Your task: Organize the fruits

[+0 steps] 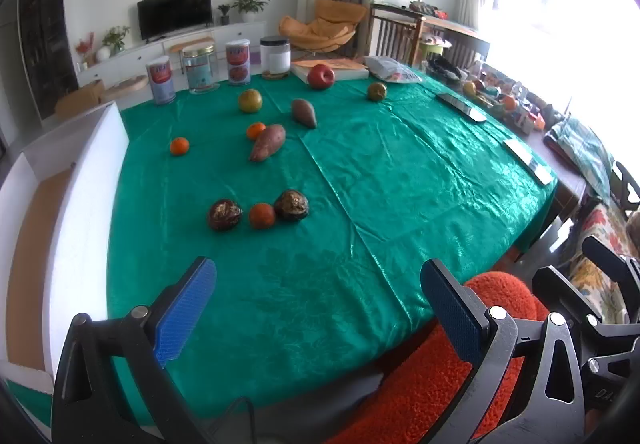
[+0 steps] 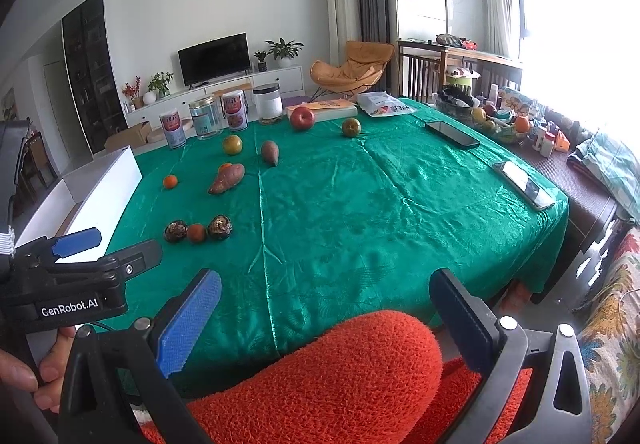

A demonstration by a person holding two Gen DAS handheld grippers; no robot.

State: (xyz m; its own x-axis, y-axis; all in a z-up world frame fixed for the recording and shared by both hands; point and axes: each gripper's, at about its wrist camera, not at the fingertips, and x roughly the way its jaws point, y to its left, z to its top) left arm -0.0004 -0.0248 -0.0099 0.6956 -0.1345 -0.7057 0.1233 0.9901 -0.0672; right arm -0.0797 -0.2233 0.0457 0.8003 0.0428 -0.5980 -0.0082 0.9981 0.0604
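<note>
Fruits lie scattered on the green tablecloth [image 1: 360, 203]. Two dark wrinkled fruits [image 1: 225, 214] [image 1: 291, 205] flank a small orange [image 1: 262, 215] nearest me. Further off lie two sweet potatoes [image 1: 268, 142] [image 1: 304, 113], two more small oranges [image 1: 179, 146] [image 1: 255, 131], two greenish fruits [image 1: 250, 101] [image 1: 377, 91] and a red apple [image 1: 321, 76]. A white open box [image 1: 80, 203] stands at the table's left edge. My left gripper [image 1: 318, 308] is open and empty above the near table edge. My right gripper [image 2: 326, 318] is open and empty, further back over an orange cushion [image 2: 332, 376].
Several jars and cans [image 1: 200, 69] stand along the far edge, with a flat box [image 1: 340, 68] and a plastic bag [image 1: 390, 69]. Two phones [image 1: 460, 105] [image 1: 528, 160] lie at the right. A cluttered side table [image 1: 508, 99] stands beyond the right edge.
</note>
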